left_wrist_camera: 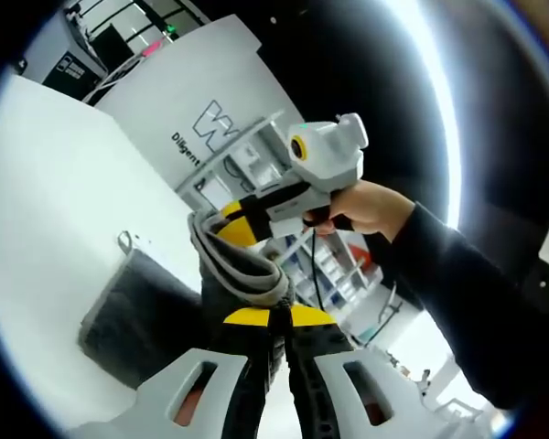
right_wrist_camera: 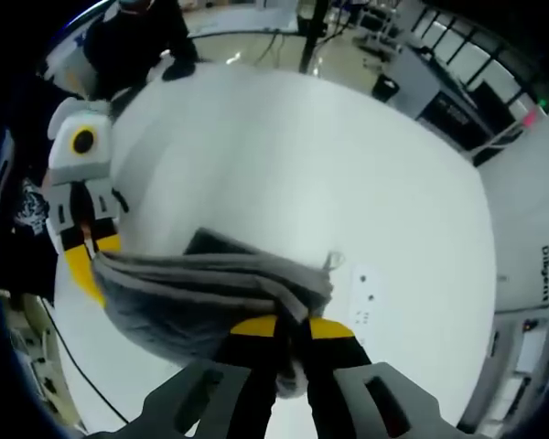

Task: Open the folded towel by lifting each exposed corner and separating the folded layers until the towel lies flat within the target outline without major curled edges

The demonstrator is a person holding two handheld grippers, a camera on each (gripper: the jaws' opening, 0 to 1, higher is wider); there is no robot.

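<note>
In the left gripper view, the white table (left_wrist_camera: 46,210) fills the left side. On it, at lower left, lies a dark grey part of the towel (left_wrist_camera: 137,320); its near edge is cut off by the jaws. A small loop (left_wrist_camera: 125,241) sticks up at its upper corner. At bottom centre the left gripper (left_wrist_camera: 273,322) is clenched on a bunched fold of towel, the yellow-tipped jaws pressed together over the cloth. The fold runs up and left to the right gripper (left_wrist_camera: 242,222), which also pinches it; how far its jaws close is partly hidden by cloth. A hand (left_wrist_camera: 371,208) and dark sleeve hold that gripper at centre right. A white panel (left_wrist_camera: 201,101) with cut-off lettering stands behind; the shelving beyond is too small to make out.

In the right gripper view, the left gripper (right_wrist_camera: 90,259) enters at the left edge, its yellow tips at the towel's left end. The towel (right_wrist_camera: 201,293) hangs as a grey band across lower centre, lifted over the table (right_wrist_camera: 302,155). The right gripper (right_wrist_camera: 293,329) at bottom centre grips its right end, jaws closed on cloth. A small white patch (right_wrist_camera: 366,297) on the table sits just right; its marks are unreadable.
</note>
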